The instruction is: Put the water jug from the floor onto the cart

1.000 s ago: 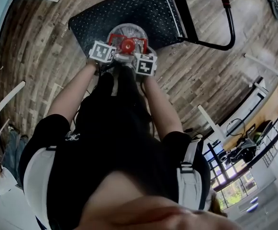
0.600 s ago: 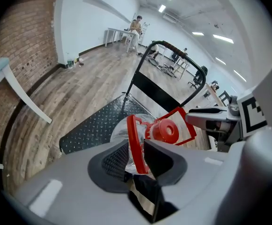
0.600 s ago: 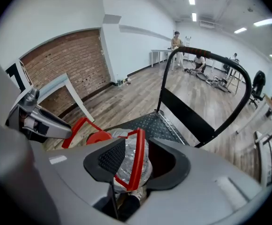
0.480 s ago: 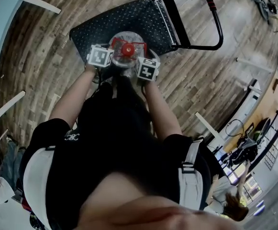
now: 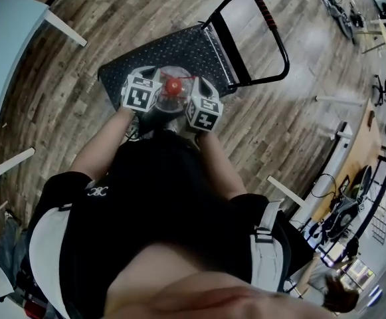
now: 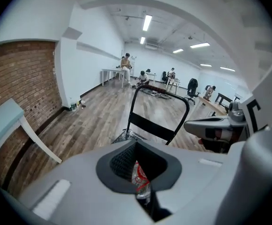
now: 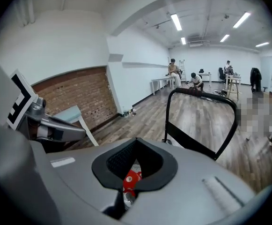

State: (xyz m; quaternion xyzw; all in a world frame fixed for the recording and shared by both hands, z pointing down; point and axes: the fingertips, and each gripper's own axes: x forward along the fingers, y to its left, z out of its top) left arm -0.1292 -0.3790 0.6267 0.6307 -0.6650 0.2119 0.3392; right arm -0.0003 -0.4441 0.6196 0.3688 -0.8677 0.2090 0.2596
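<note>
Wood-plank floor [image 5: 299,111] runs all round you. Nearest, your left gripper [image 5: 147,84] and right gripper [image 5: 199,93] flank the water jug [image 5: 173,77], and neither looks to be touching it. Both have just snapped shut with nothing between the jaws. Jug stands upright on the near part of the cart [image 5: 179,45] deck, red cap [image 5: 173,86] up.

My read: placing is done, only backing your hands away is left.

Only the head view shows the jug against the deck, though not its base. Only the gripper views show the jaws together, with the cap below seen through the notch in them. Beyond that they show the cart handle [image 6: 152,128]. Far off are a brick wall [image 6: 18,88] and people at desks [image 7: 174,69].
</note>
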